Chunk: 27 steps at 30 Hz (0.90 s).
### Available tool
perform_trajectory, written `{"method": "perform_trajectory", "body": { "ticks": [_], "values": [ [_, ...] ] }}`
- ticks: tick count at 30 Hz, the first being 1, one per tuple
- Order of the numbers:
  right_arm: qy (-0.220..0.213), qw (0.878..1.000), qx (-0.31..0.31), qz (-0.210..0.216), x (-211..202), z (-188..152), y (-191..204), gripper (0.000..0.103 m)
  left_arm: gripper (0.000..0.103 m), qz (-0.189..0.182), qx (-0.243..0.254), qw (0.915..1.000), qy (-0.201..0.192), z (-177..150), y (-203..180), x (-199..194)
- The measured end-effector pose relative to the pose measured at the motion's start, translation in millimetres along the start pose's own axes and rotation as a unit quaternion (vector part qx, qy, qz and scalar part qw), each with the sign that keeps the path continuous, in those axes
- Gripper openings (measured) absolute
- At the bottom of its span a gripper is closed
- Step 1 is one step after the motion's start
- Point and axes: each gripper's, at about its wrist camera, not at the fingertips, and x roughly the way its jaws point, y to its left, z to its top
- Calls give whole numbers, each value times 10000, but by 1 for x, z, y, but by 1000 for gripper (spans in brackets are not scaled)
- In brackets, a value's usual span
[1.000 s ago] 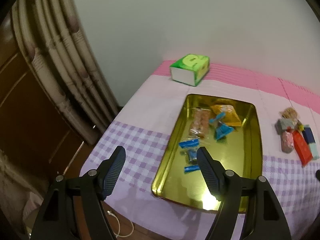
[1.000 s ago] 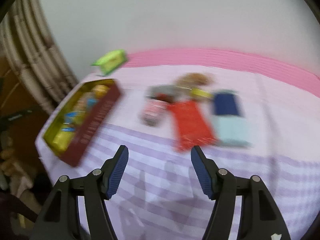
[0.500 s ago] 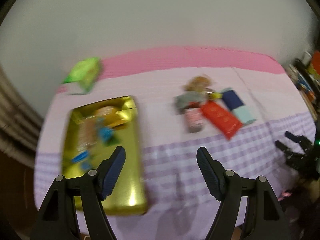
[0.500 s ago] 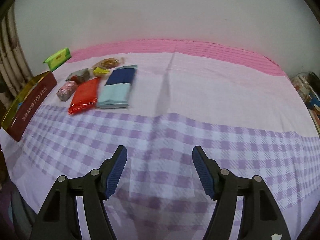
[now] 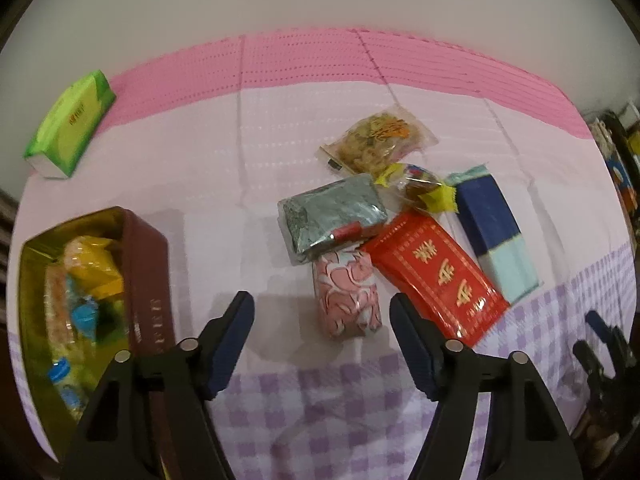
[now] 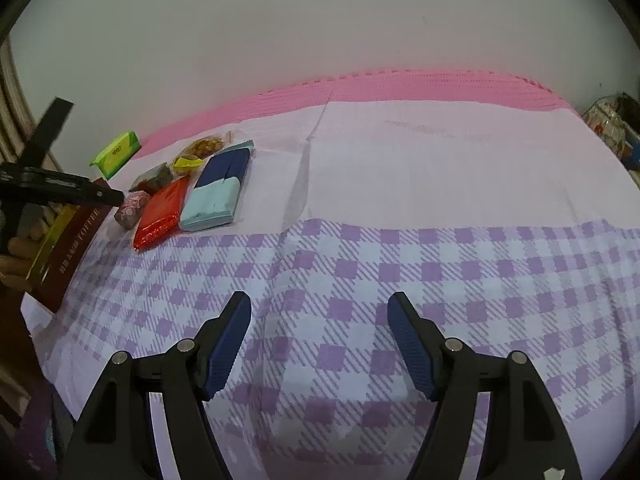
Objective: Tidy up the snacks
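Roughly midway: several small snacks lie in the tin (image 5: 144, 264); six packets sit just right of it. Left gripper (image 5: 322, 322), closing, nothing clamped, hovers by the pink packet (image 5: 346, 294). Right gripper (image 6: 319, 322), opening, empty, well right of the tin.

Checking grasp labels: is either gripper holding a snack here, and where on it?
Nothing held. The left gripper, closing, frames the pink packet without touching; the right gripper, opening, is empty.

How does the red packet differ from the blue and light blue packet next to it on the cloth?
The red packet is one glossy colour with gold characters; the blue and light blue packet is two-toned, with no print that can be seen. A yellow-ended candy overlaps the blue one's far corner. Both lie flat, side by side, outside the tin.
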Motion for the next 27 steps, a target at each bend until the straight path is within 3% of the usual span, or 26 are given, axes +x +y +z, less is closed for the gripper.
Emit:
{"method": "perform_trajectory", "body": {
  "ticks": [3,6,11,18,22,27],
  "values": [
    [-6,10000,-19,43,1,0,1,73,60,-85,-78,9999,103,4,2,12],
    [-2,10000,-56,53,3,1,4,77,31,-208,-83,9995,232,5,2,23],
    [-5,10000,-38,80,6,1,4,78,30,-53,-229,9997,79,-4,4,20],
    [-107,9996,-241,65,3,4,15,78,30,-400,-537,9977,-139,-47,11,-28],
    [-135,9965,-541,617,4,22,51,78,30,-521,-688,9959,-257,-71,24,-56],
    [177,9842,-1129,1354,30,57,110,78,30,-506,-778,9945,-488,-86,35,-88]
  ]
}}
